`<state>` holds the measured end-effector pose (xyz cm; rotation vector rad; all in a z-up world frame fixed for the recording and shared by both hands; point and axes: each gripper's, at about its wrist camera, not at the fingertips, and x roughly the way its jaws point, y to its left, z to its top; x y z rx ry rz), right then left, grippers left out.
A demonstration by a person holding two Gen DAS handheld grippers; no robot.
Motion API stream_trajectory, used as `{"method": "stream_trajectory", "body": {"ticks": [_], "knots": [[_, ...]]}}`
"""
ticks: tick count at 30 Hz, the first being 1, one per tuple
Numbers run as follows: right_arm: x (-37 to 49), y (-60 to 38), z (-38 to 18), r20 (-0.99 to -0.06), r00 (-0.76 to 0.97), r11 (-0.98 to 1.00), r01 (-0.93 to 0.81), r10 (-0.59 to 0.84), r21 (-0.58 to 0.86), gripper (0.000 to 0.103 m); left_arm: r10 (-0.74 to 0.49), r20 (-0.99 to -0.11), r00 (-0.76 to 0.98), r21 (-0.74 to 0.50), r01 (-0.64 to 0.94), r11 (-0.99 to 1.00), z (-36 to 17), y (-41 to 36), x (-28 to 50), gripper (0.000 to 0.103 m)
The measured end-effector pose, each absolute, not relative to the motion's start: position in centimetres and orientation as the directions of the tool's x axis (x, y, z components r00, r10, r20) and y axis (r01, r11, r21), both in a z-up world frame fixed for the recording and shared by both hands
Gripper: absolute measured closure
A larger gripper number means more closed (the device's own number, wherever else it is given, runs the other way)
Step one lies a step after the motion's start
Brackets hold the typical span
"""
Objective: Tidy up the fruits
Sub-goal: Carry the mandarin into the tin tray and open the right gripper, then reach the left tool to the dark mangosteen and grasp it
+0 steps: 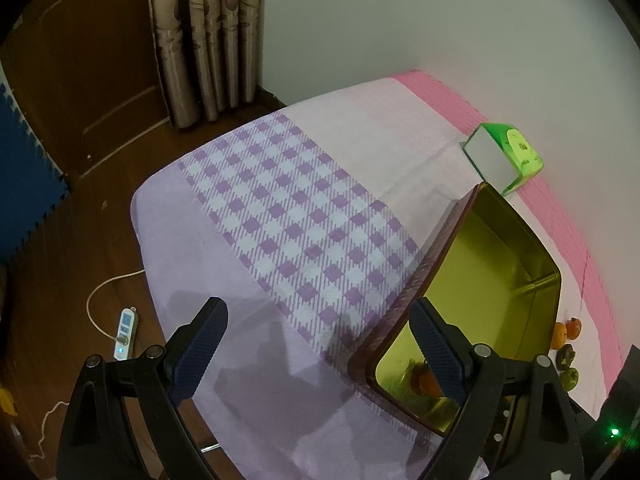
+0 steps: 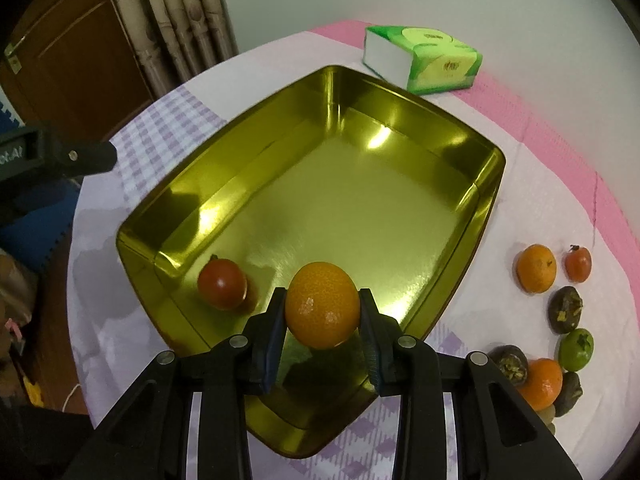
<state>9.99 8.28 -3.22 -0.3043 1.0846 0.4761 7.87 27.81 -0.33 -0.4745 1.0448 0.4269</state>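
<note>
Gold tin [image 2: 400, 128], purple-checked cloth [image 1: 304, 216]

The left gripper [image 1: 320, 352] points steeply downward with its jaws spread wide and nothing between the pads. The right gripper [image 2: 320, 320] also points steeply downward; its jaws are drawn close and clamp an orange [image 2: 322, 304] between both pads. In the right wrist view, one left finger [image 2: 86, 156] shows at the frame's left edge.
</note>
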Motion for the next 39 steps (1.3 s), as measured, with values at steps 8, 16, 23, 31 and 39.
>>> {"method": "stream_trajectory", "body": {"ticks": [8,16,23,31,39], "knots": [[10.0,8.8,-3.4,-0.900,0.378,0.849,-0.527,0.216,-0.017,0.067,0.102,-0.896,0.431,-0.166,-0.541,0.824,-0.6,27.7,8.0,0.013],[10.1,8.9,-3.5,-0.899,0.371,0.849,-0.529,0.232,0.001,0.066,0.102,-0.897,0.430,-0.163,-0.536,0.828,-0.6,27.6,8.0,0.013],[9.7,6.8,-0.5,-0.837,0.441,0.858,-0.509,0.325,0.065,0.045,0.113,-0.892,0.437,-0.150,-0.524,0.839,-0.4,27.1,8.0,0.013],[10.2,-3.4,2.8,-0.751,0.611,0.945,-0.322,0.249,0.051,0.022,0.119,-0.874,0.471,-0.125,-0.453,0.883,0.4,25.5,8.3,0.013],[10.8,-18.4,0.5,-0.767,0.641,1.000,0.019,-0.014,-0.003,0.013,0.135,-0.827,0.546,-0.042,-0.299,0.953,2.2,21.0,8.3,0.013]]}}
